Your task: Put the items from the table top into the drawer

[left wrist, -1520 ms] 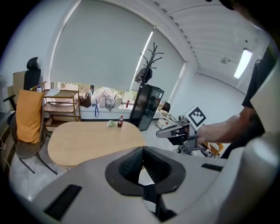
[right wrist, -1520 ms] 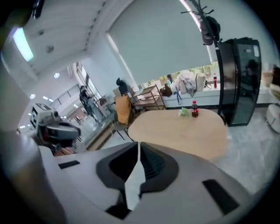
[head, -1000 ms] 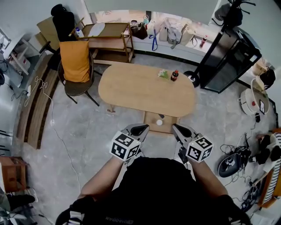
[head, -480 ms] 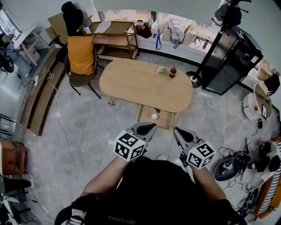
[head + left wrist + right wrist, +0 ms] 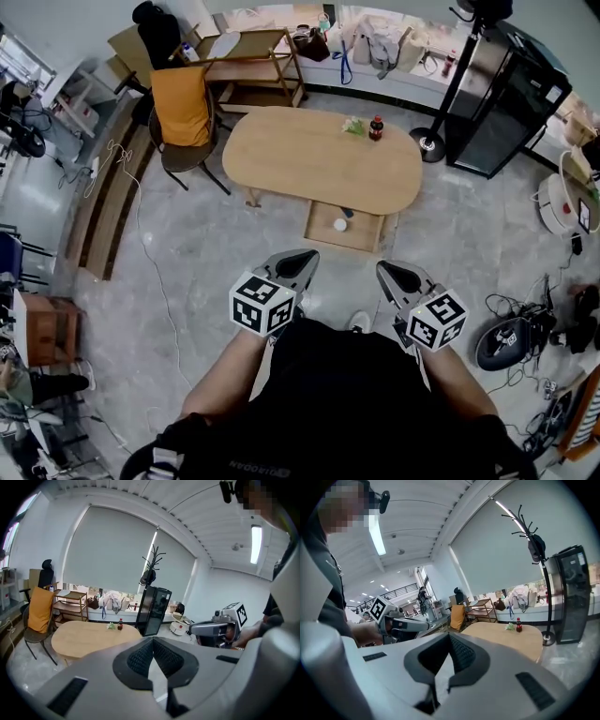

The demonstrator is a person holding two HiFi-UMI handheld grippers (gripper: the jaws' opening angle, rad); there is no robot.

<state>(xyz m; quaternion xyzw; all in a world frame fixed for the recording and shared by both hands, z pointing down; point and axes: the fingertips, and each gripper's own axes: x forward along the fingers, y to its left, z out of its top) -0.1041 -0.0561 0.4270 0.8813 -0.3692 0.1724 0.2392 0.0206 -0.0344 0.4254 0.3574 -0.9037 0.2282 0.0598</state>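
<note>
An oval wooden table [image 5: 309,164] stands ahead of me, well beyond both grippers. On its far right end are a dark bottle with a red cap [image 5: 376,128] and a small green item [image 5: 352,125]. The drawer [image 5: 321,228] under the near edge is pulled out; a white ball [image 5: 340,225] and a small dark item [image 5: 348,213] lie inside. My left gripper [image 5: 305,256] and right gripper [image 5: 387,269] hover over the floor short of the drawer, both shut and empty. In the left gripper view the bottle [image 5: 120,624] shows beyond the jaws' meeting pads [image 5: 145,656].
A chair with an orange cover [image 5: 183,108] sits at the table's left, a wooden shelf cart [image 5: 248,66] behind it. A coat stand [image 5: 433,145] and a black cabinet [image 5: 506,103] are at the right. A helmet [image 5: 511,342] and cables lie on the right floor.
The table and drawer now lie farther from both grippers than before: I have backed away from them. Both grippers stay shut and empty.
</note>
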